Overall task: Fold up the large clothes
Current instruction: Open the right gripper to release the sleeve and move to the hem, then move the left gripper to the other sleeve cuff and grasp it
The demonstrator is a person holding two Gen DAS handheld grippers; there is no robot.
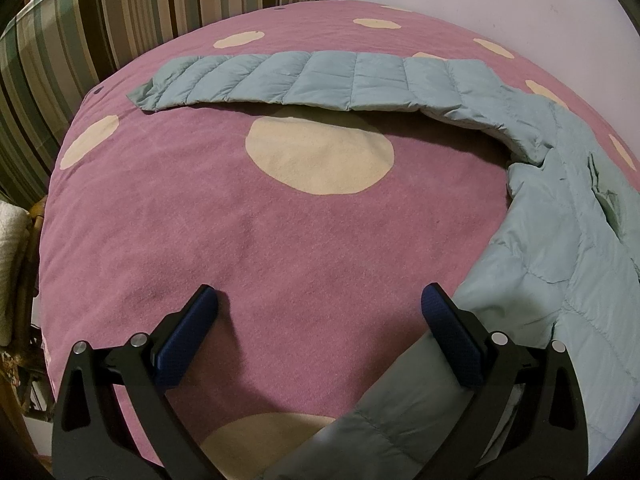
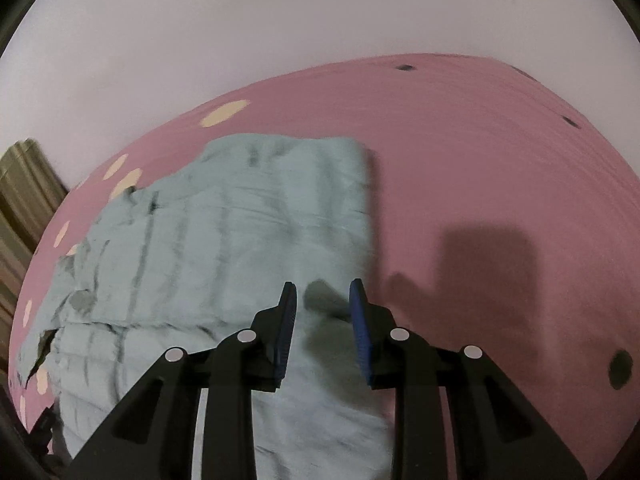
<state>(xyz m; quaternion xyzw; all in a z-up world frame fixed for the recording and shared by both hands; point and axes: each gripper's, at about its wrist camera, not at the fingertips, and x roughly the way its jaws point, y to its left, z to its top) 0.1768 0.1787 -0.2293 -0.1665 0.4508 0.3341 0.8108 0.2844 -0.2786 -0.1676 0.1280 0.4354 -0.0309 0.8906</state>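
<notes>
A pale blue-grey quilted jacket (image 1: 560,240) lies on a pink blanket with cream dots (image 1: 280,240). One sleeve (image 1: 320,80) stretches flat to the left across the far side of the bed. My left gripper (image 1: 320,296) stands wide open above bare blanket, and a fold of the jacket (image 1: 400,400) runs under its right finger. In the right wrist view the jacket body (image 2: 240,240) lies folded over with a straight right edge. My right gripper (image 2: 323,286) hovers over it near that edge, jaws partly apart, with no fabric between the pads.
A striped cushion or cover (image 1: 100,40) stands behind the bed at the left, and a pale wall (image 2: 320,20) at the back. A wicker chair with a white cloth (image 1: 16,272) sits off the bed's left edge. Bare blanket (image 2: 500,200) spreads right of the jacket.
</notes>
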